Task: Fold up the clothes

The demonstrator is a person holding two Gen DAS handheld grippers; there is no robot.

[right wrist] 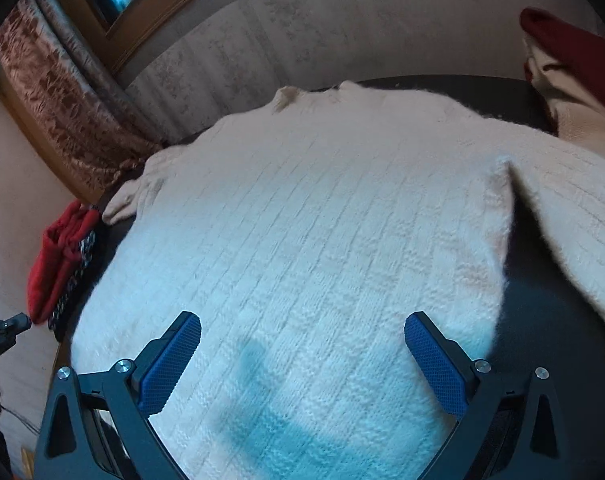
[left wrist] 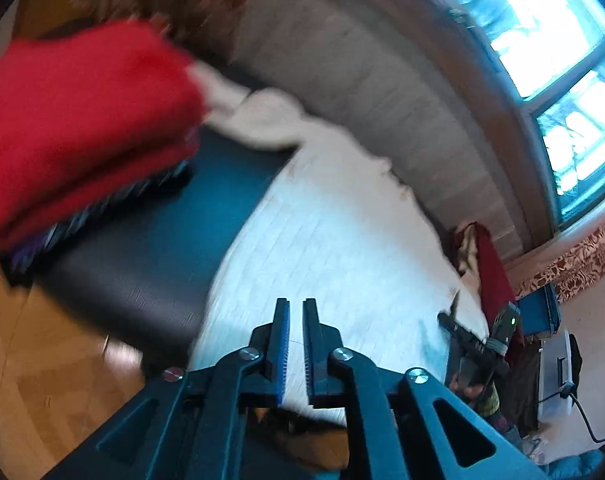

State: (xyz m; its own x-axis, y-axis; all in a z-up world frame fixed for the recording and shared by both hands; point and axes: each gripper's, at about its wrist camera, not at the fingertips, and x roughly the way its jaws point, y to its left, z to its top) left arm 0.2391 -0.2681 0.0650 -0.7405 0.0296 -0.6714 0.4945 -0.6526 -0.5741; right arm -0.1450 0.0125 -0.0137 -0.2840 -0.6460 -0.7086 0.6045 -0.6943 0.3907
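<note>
A white knit sweater [right wrist: 302, 220] lies spread flat on a dark table [right wrist: 542, 320]; it also shows in the left wrist view [left wrist: 334, 240]. One sleeve [right wrist: 574, 220] lies out to the right. My right gripper [right wrist: 302, 344] is wide open just above the sweater's body, holding nothing. My left gripper [left wrist: 296, 320] has its jaws nearly closed with a thin gap, over the sweater's near edge; cloth shows under its fingers, and I cannot tell whether it pinches any. The right gripper appears in the left wrist view [left wrist: 462, 328].
A folded stack with a red garment on top [left wrist: 82, 120] sits at the left end of the table, also in the right wrist view [right wrist: 58, 260]. More red and cream clothes [right wrist: 574, 72] lie at the far right. A grey wall [right wrist: 342, 32], window [left wrist: 542, 40] and curtain [right wrist: 62, 100] stand behind.
</note>
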